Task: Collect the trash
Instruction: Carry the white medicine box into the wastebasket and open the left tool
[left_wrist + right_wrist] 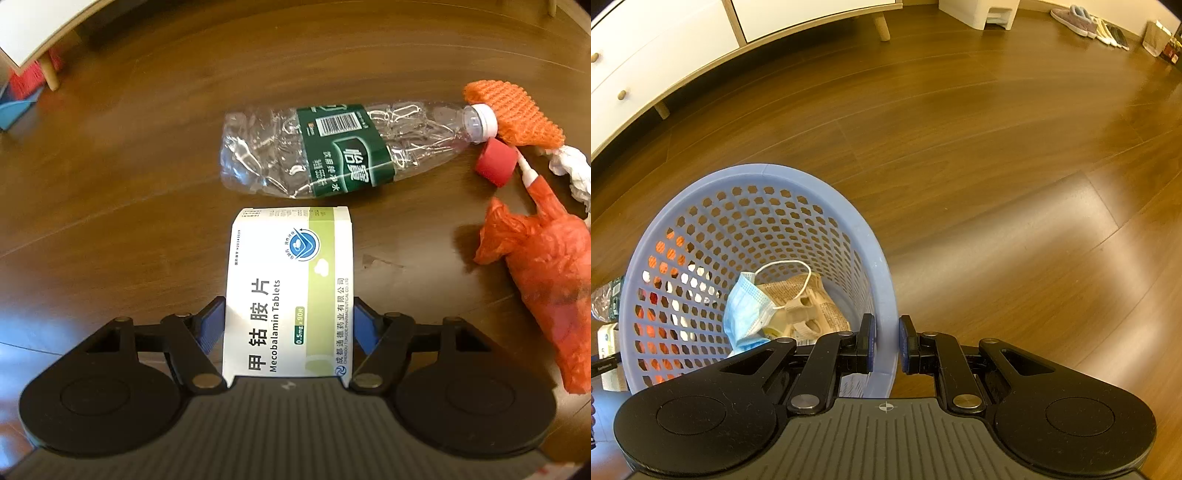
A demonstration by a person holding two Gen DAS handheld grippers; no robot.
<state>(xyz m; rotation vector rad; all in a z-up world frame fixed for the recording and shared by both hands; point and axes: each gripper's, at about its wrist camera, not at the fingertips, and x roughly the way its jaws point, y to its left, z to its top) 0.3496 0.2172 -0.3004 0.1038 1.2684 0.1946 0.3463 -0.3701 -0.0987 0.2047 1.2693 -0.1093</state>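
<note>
My left gripper (290, 325) is shut on a white and green tablet box (291, 288), held above the wooden floor. Just beyond it lies a crushed clear bottle (332, 147) with a green label. To the right lie a red cap (495, 162), an orange net (517, 114), a white tissue wad (572, 170) and a crumpled orange bag (546, 280). In the right wrist view my right gripper (886, 343) is shut on the wall of a blue perforated basket (798, 184). Inside the basket are a blue face mask (750, 310) and a beige paper wrapper (809, 306).
A white cabinet on wooden legs (665, 55) stands behind the basket. Slippers (1082, 18) line the far right wall. A white table edge (33, 33) and a blue box (14, 110) show at the upper left in the left wrist view. Open floor spreads right of the basket.
</note>
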